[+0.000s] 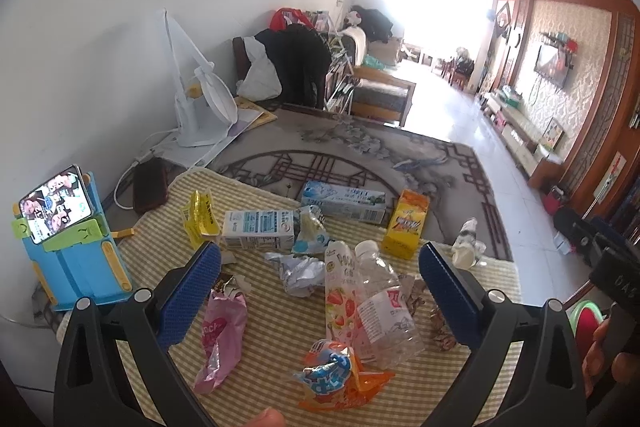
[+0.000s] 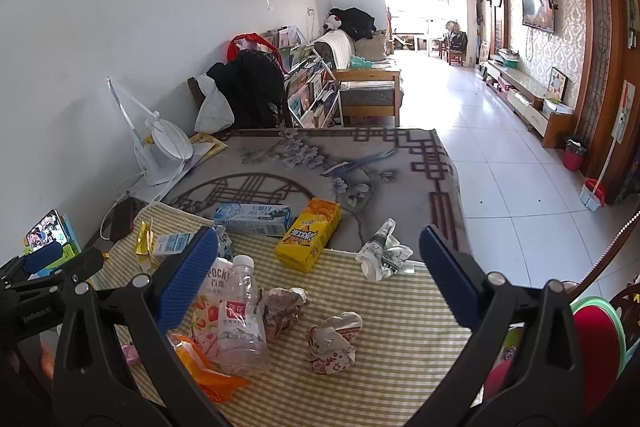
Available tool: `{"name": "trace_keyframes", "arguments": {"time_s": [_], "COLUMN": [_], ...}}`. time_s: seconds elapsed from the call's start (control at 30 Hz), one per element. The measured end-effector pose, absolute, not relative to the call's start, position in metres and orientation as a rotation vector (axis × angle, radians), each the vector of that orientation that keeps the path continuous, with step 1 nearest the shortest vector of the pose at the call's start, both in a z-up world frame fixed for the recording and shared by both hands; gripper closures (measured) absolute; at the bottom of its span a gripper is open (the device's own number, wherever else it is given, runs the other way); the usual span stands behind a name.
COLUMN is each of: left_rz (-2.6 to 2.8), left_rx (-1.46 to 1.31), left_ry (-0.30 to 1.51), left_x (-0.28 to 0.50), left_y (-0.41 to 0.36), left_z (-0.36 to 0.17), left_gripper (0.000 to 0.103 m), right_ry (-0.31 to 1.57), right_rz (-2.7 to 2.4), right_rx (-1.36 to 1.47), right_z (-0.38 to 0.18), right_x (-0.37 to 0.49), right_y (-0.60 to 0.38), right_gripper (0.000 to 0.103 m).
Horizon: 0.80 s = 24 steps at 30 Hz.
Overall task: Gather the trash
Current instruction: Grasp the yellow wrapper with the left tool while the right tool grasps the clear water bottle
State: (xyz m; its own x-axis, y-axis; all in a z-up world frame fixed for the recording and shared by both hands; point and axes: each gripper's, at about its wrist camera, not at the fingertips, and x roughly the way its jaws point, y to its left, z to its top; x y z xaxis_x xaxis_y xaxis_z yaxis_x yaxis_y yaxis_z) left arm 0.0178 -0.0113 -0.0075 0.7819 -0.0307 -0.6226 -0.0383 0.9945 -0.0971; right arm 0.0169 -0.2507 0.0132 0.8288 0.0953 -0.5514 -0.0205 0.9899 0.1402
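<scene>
Trash lies on a yellow checked cloth (image 1: pixel 272 339). In the left wrist view: a clear plastic bottle (image 1: pixel 384 311), a strawberry Pocky box (image 1: pixel 338 291), a pink wrapper (image 1: pixel 222 335), an orange-blue wrapper (image 1: pixel 340 379), crumpled foil (image 1: pixel 300 271), a milk carton (image 1: pixel 258 229), a yellow box (image 1: pixel 406 223). My left gripper (image 1: pixel 320 291) is open above them, holding nothing. In the right wrist view my right gripper (image 2: pixel 320 275) is open and empty over the bottle (image 2: pixel 242 319), two crumpled paper wrappers (image 2: pixel 332 343), the yellow box (image 2: pixel 310 239) and a crushed white bottle (image 2: pixel 382 253).
A phone on a blue stand (image 1: pixel 68 231) stands at the left edge. A long blue-white box (image 1: pixel 344 201) lies at the cloth's far edge. A white fan (image 1: pixel 204 99) and a patterned rug (image 2: pixel 320 163) lie beyond. A red and green bin (image 2: pixel 592 347) sits at the right.
</scene>
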Motion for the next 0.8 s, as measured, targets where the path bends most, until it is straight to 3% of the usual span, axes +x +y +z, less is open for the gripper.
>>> {"name": "trace_keyframes", "arguments": {"time_s": [0.17, 0.33, 0.37, 0.43, 0.53, 0.7, 0.8], "left_rz": [0.075, 0.162, 0.173, 0.192, 0.2, 0.176, 0.159], "left_rx": [-0.092, -0.132, -0.124, -0.087, -0.114, -0.164, -0.198], "left_ry": [0.664, 0.703, 0.73, 0.816, 0.847, 0.88, 0.941], "left_x": [0.023, 0.027, 0.03, 0.041, 0.055, 0.103, 0.148], "left_y": [0.007, 0.05, 0.057, 0.073, 0.098, 0.133, 0.152], "left_z": [-0.012, -0.035, -0.041, -0.055, -0.069, -0.091, -0.115], "left_gripper": [0.008, 0.008, 0.008, 0.008, 0.008, 0.008, 0.016], "right_ry": [0.693, 0.899, 0.926, 0.994, 1.082, 1.17, 1.194], "right_rz": [0.159, 0.331, 0.342, 0.349, 0.343, 0.303, 0.289], "right_rx": [0.133, 0.224, 0.227, 0.221, 0.209, 0.142, 0.093], "right_z": [-0.008, -0.065, -0.073, -0.095, -0.122, -0.148, -0.154], "right_x": [0.031, 0.063, 0.067, 0.079, 0.09, 0.096, 0.098], "right_y": [-0.237, -0.21, -0.204, -0.189, -0.17, -0.146, -0.137], "right_gripper": [0.004, 0.005, 0.008, 0.027, 0.045, 0.045, 0.049]}}
